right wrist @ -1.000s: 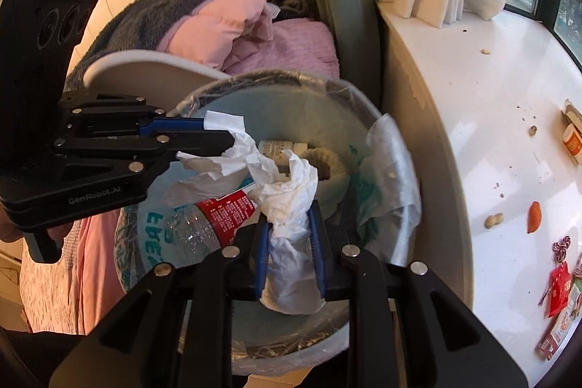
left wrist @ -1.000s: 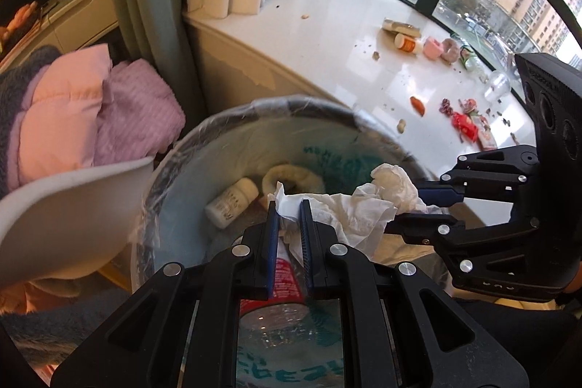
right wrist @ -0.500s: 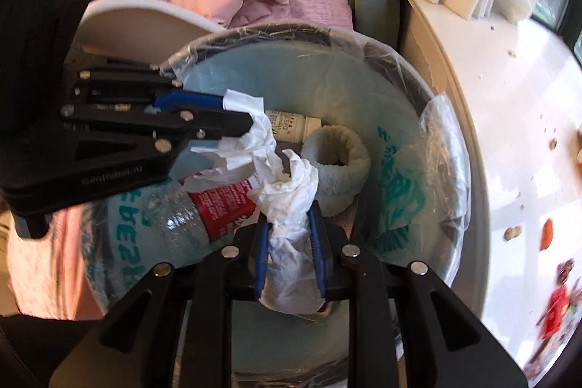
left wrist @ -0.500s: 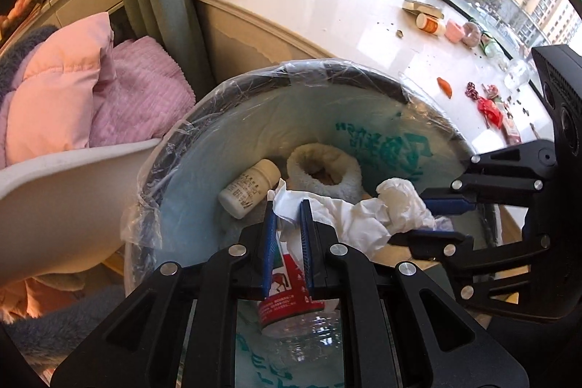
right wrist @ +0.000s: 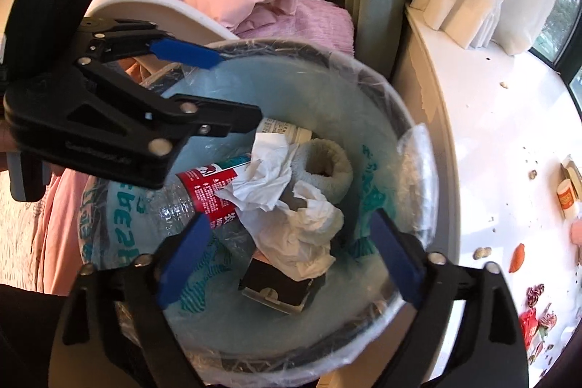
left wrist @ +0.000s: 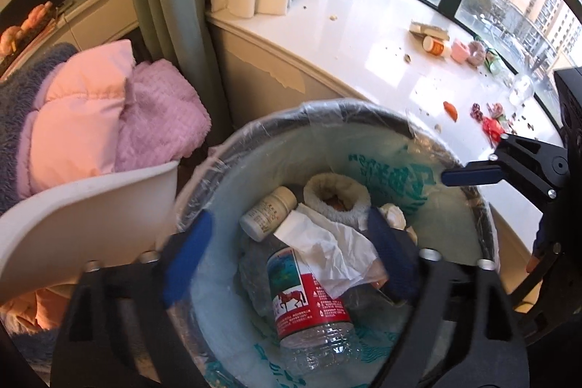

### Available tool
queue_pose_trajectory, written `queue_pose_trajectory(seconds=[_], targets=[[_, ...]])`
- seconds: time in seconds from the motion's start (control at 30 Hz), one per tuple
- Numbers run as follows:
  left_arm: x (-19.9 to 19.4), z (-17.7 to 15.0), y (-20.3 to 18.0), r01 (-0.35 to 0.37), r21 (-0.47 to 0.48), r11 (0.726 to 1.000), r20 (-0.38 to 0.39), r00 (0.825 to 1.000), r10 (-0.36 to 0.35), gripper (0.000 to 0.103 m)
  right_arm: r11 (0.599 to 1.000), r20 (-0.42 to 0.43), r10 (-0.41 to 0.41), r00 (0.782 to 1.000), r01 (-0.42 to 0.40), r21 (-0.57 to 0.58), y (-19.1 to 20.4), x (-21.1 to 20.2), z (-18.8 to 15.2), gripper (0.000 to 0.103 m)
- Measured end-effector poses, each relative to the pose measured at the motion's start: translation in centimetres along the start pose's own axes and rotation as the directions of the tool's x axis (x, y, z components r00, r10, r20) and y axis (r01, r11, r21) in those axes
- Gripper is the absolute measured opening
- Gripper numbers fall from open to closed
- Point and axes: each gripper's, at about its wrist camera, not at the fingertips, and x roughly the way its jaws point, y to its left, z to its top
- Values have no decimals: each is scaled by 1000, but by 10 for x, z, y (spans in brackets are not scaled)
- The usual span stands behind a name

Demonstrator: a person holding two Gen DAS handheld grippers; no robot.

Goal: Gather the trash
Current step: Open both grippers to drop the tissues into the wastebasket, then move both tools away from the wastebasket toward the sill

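Note:
Both grippers hang over the bag-lined trash bin (left wrist: 363, 108) (right wrist: 291, 46). My left gripper (left wrist: 289, 257) is opening, its blue fingers wide apart and pressing on nothing. My right gripper (right wrist: 291, 257) is opening too, with nothing in its grip. Below them in the bin lies crumpled white tissue (left wrist: 327, 246) (right wrist: 287, 217) on a clear bottle with a red label (left wrist: 309, 304) (right wrist: 203, 184). Also in the bin are a white pill bottle (left wrist: 267, 213), a fuzzy sock (left wrist: 336, 199) and a dark box (right wrist: 280, 286). More trash lies on the windowsill (left wrist: 363, 35): an orange pill bottle (left wrist: 434, 46) and red wrappers (left wrist: 491, 128).
A white chair (left wrist: 83, 199) piled with pink and purple clothes (left wrist: 109, 119) stands against the bin's left side. A green curtain (left wrist: 171, 6) hangs behind it. The sill's curved edge (right wrist: 436, 133) runs close along the bin's right side.
Both grippers went from shut to wide open and let go of the white tissue. The tissue and the red-labelled bottle now lie loose in the bin.

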Motion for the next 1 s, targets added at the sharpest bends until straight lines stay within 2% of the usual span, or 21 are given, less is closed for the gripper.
queue_pose_trajectory(seconds=[0.07,0.2,0.33,0.4,0.5,0.57,0.7,0.87,0.93,1.0], targets=[[-4,1,1,-12,-13,1000,15,1000,12,97,999,3,-39,999,39,-19,2,-4,-3,89],[-12,2,-1,-22,-14,1000,42,999,22,97,999,10,-21,1000,20,31,-4,-15,-10,90],[-22,3,-6,-10,-15,1000,63,998,11,97,996,46,-49,998,46,72,-7,-31,-17,92],[-28,4,-12,-15,2,1000,77,997,14,97,994,60,-67,996,61,94,-9,-40,-20,92],[-42,9,-30,-86,70,994,130,989,76,97,988,75,-95,993,85,127,-12,-52,-24,92],[-53,15,-43,-96,106,990,165,983,78,97,984,94,-120,988,105,146,-13,-63,-27,92],[-73,31,-63,-60,111,992,216,976,35,97,970,120,-182,976,158,185,-15,-84,-34,92],[-91,58,-91,18,56,998,274,961,-33,97,927,154,-289,945,235,293,-31,-121,-51,92],[-94,68,-107,78,56,995,277,957,-91,97,899,162,-337,927,266,347,-39,-138,-62,92],[-96,77,-124,162,77,984,276,945,-178,97,875,166,-374,913,288,389,-47,-151,-73,92]])
